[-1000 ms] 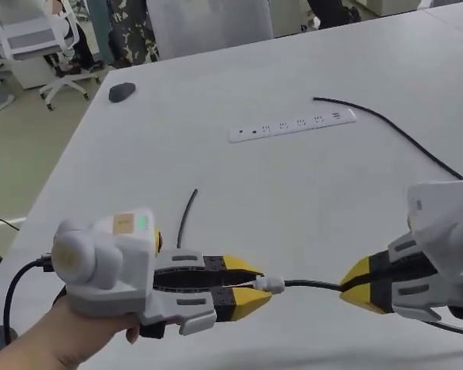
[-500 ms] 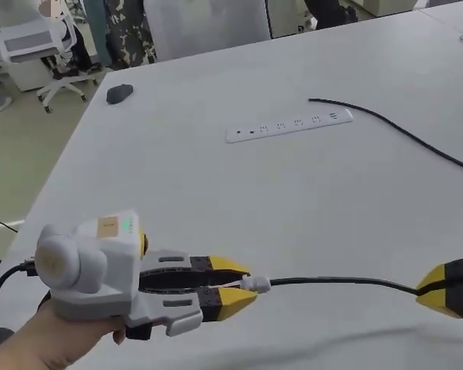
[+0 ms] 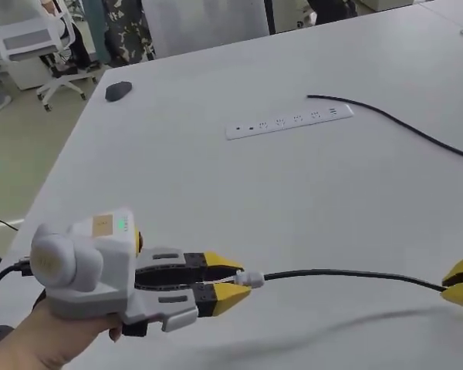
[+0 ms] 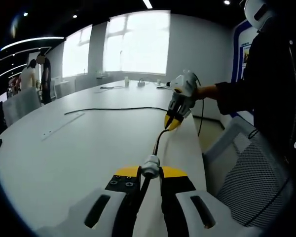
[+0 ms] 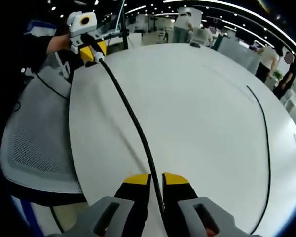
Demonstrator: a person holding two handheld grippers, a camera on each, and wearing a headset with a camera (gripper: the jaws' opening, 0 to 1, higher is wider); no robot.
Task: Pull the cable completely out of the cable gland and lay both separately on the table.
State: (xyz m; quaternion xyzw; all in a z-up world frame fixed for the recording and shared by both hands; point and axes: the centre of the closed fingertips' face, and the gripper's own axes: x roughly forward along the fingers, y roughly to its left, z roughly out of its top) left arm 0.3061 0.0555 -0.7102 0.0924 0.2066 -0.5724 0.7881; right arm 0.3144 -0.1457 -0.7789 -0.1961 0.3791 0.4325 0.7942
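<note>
My left gripper is shut on the small white cable gland, held above the white table near its front edge. A black cable runs out of the gland to the right, stretched almost straight above the table. Its far end sits between the yellow tips of my right gripper, which is shut on it at the picture's right edge. In the left gripper view the gland sits between the tips and the cable leads to the right gripper. In the right gripper view the cable runs up to the left gripper.
A white power strip lies mid-table, with a second long black cable curving past its right end. A dark mouse rests near the far left edge. Office chairs stand beyond the table. People stand in the background.
The right gripper has drawn away to the right, almost out of the head view, and far more black cable now spans between the two grippers. The left gripper has drifted slightly lower.
</note>
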